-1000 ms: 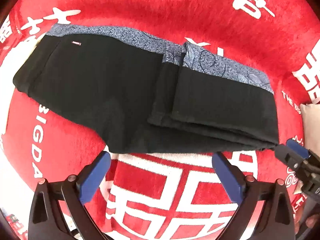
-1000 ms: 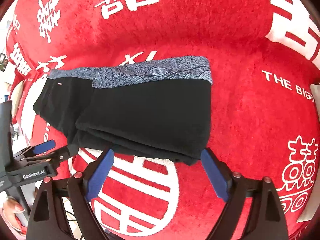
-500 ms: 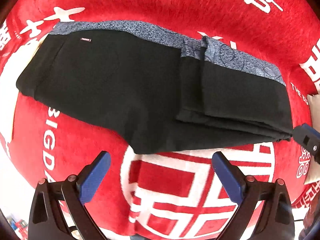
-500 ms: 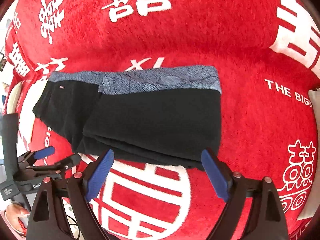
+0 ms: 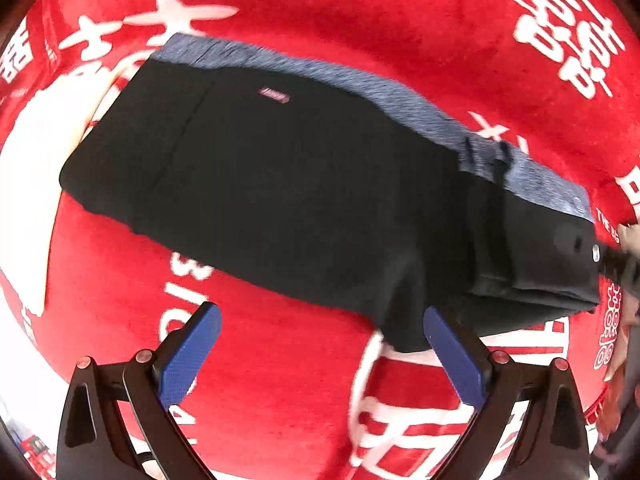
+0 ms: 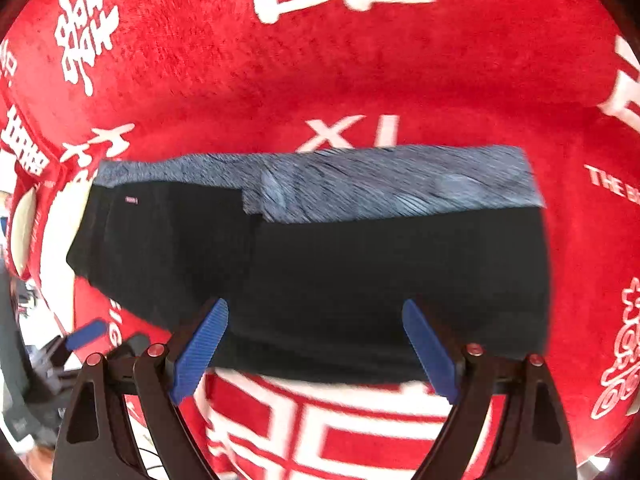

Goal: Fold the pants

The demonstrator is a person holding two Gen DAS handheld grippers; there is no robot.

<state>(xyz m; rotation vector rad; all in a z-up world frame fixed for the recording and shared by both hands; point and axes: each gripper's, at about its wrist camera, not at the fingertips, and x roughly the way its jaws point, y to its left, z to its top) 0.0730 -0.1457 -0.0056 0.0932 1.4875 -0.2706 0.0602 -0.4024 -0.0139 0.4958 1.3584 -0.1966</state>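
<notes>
The black pants with a blue-grey patterned waistband lie partly folded on the red blanket. A thicker folded stack sits on their right part. A small pink label shows near the waistband. My left gripper is open and empty, just in front of the pants' near edge. My right gripper is open, its blue pads over the near edge of the folded stack. The left gripper also shows at the left edge of the right wrist view.
The red blanket with large white characters and lettering covers the whole surface. A pale patch of another surface shows at the far left. Part of the right tool and a hand show at the right edge of the left wrist view.
Both grippers have moved in toward the pants. The left view has shifted left along the garment; the right gripper now hangs over the folded stack's near edge. Both stayed open.
</notes>
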